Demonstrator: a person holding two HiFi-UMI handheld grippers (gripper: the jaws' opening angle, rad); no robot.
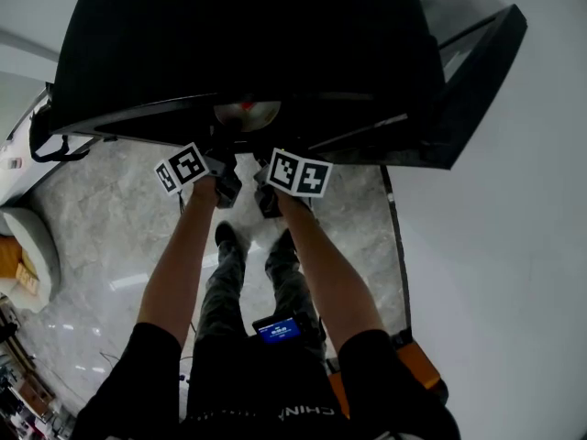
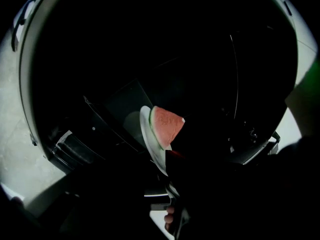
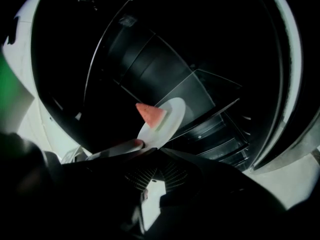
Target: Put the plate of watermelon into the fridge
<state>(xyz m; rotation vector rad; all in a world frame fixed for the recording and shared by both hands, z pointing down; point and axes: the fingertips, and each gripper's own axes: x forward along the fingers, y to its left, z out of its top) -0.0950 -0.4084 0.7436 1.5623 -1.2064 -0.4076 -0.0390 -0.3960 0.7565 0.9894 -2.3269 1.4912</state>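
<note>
A white plate (image 2: 149, 136) carries a red wedge of watermelon (image 2: 167, 124) with a green rind. In the head view the plate (image 1: 246, 114) shows just inside the dark open fridge (image 1: 248, 44). My left gripper (image 2: 168, 159) is shut on the plate's near rim, and the plate stands nearly edge-on to it. From the other side my right gripper (image 3: 141, 146) is shut on the rim of the same plate (image 3: 167, 120), with the watermelon (image 3: 149, 113) just beyond. Both marker cubes (image 1: 181, 168) (image 1: 300, 174) sit close together at the fridge's front.
The fridge door (image 1: 477, 71) stands open to the right. Inside are a glass shelf (image 3: 192, 91) and dark drawers (image 3: 220, 134) below it. Grey marble floor (image 1: 110, 236) lies underfoot, and a pale cushion (image 1: 32, 246) sits at the left.
</note>
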